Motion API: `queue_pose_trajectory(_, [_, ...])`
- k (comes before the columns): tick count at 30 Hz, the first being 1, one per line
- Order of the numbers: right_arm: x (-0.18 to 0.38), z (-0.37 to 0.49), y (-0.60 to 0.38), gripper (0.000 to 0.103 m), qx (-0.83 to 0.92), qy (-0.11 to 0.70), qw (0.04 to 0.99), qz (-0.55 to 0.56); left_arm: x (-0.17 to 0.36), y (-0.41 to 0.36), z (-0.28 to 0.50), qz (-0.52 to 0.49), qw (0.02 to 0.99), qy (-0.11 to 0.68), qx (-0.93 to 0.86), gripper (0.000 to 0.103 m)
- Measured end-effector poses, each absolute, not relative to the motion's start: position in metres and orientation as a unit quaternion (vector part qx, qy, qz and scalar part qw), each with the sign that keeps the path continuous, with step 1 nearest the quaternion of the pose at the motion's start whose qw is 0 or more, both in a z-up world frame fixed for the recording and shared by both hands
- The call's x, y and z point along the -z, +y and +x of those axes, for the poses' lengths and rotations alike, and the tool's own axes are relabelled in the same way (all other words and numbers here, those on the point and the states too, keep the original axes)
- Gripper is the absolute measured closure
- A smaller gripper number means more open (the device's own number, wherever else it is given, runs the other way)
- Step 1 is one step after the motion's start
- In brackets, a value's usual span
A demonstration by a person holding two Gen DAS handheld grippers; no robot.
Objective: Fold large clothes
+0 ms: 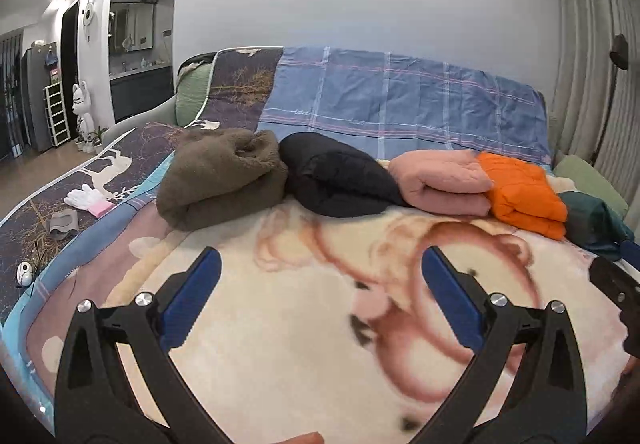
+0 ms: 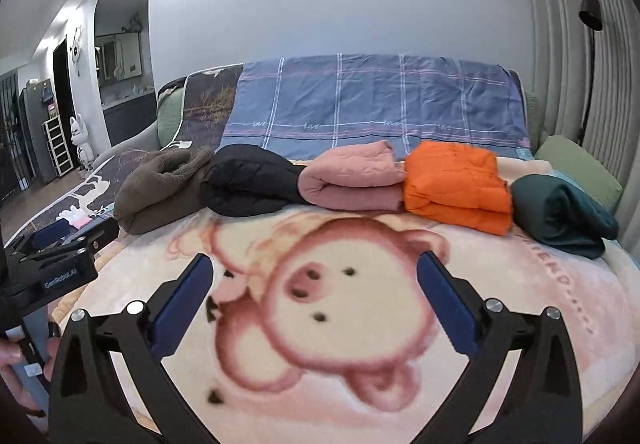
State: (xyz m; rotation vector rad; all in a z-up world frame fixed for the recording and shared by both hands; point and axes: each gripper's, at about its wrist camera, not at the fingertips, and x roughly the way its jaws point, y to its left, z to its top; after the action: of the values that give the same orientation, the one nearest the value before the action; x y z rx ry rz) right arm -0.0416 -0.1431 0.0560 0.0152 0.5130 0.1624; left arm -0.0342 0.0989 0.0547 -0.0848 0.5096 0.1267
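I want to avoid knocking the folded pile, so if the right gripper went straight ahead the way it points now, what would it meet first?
Probably the bear blanket on the bed first; the open right gripper seems tilted downward. On a flatter path it would reach the folded pink garment. Depth is unclear.

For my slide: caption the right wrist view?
Open right claw hovers above pig-print fleece blanket, facing five folded garments.

Home, living room opening onto hallway. Sofa [image 2: 168, 116] draped in checked blue sheet [image 2: 376, 104] across frame centre, cartoon-bear blanket [image 2: 340, 324] in foreground, row of folded garments [image 2: 360, 180] between. Far left: wall mirror [image 1: 132, 26] over dark cabinet, white cat figurine [image 1: 82, 112] (floor-standing), shelf rack [image 1: 56, 112]. Right edge: pleated curtains [image 2: 568, 44], floor lamp [image 2: 591, 10].
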Motion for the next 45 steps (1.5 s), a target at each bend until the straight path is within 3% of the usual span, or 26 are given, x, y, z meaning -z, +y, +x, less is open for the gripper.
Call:
queue_pose_trajectory(18, [-0.064, -0.057, -0.195, 0.001, -0.086, 0.230, 0.969, 0.008, -0.080, 0.015, -0.066, 0.025, 0.969, 0.233, -0.074, 0.002])
queue_pose_trajectory(45, [-0.038, -0.006, -0.199, 0.001, -0.078, 0.274, 0.958, 0.026, -0.053, 0.011, -0.014, 0.042, 0.962, 0.263, -0.054, 0.002])
